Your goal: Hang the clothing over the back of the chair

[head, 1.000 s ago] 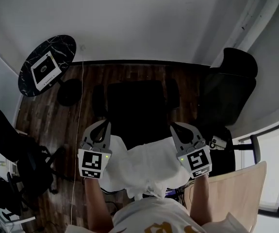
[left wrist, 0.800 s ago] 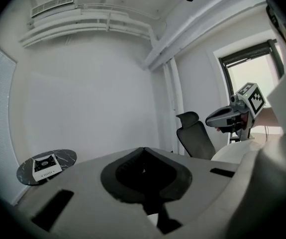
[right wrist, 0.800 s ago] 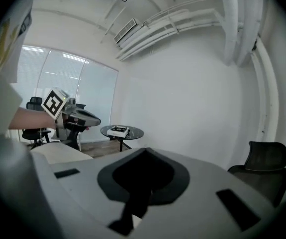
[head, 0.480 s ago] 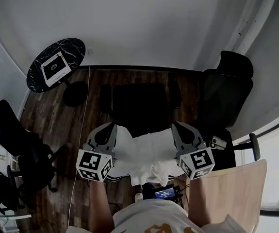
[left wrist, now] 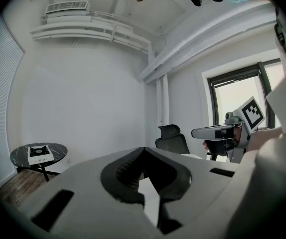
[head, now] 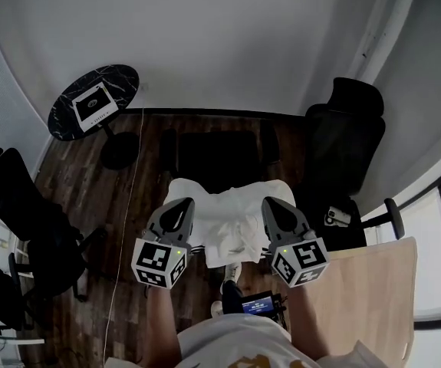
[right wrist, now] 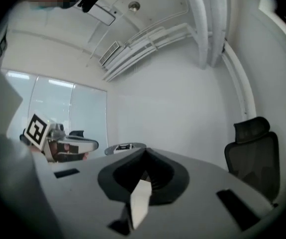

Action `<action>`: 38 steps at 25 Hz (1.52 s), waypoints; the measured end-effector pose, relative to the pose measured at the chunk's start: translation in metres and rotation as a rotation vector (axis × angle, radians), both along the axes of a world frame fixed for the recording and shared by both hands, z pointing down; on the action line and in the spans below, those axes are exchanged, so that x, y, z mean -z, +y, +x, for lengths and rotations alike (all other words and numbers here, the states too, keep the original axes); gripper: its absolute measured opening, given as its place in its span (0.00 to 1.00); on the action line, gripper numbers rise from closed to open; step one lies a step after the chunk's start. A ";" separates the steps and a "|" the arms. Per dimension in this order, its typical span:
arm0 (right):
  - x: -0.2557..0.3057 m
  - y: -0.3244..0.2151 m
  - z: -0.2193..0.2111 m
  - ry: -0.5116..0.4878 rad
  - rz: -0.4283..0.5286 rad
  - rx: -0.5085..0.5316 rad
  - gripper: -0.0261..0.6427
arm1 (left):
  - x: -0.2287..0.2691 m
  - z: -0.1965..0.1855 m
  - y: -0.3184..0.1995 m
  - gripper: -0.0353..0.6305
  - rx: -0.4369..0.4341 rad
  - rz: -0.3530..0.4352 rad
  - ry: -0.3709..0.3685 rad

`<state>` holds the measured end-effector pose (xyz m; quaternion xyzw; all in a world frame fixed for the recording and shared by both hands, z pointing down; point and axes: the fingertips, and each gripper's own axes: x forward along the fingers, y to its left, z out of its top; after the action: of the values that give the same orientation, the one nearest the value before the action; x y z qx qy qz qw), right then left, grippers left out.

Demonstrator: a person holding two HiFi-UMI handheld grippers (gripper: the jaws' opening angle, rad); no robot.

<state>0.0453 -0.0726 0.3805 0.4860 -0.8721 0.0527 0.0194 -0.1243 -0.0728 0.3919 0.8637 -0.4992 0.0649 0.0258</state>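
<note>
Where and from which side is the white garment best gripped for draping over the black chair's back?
At its two outer edges, one per gripper, approached from the person's side. The white garment hangs spread between the left gripper and right gripper, both shut on it, so it likely spans the black chair beyond.

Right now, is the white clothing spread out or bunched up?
Mostly spread: the clothing stretches between the left hand-held gripper and the right hand-held gripper, both shut on it, with a crumpled sag mid-way.
</note>
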 end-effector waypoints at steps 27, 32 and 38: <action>-0.024 0.072 0.021 0.099 -0.012 -0.110 0.06 | -0.034 -0.002 0.060 0.08 0.074 -0.046 0.042; -0.023 0.071 0.022 0.124 -0.006 -0.100 0.06 | -0.032 0.000 0.056 0.08 0.068 -0.039 0.006; -0.024 0.070 0.023 0.133 -0.003 -0.096 0.06 | -0.031 -0.001 0.052 0.08 0.064 -0.035 0.015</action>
<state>0.0682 -0.0024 0.4044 0.5296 -0.8446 0.0226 0.0757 -0.1251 -0.0205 0.4230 0.8472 -0.5250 0.0661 0.0465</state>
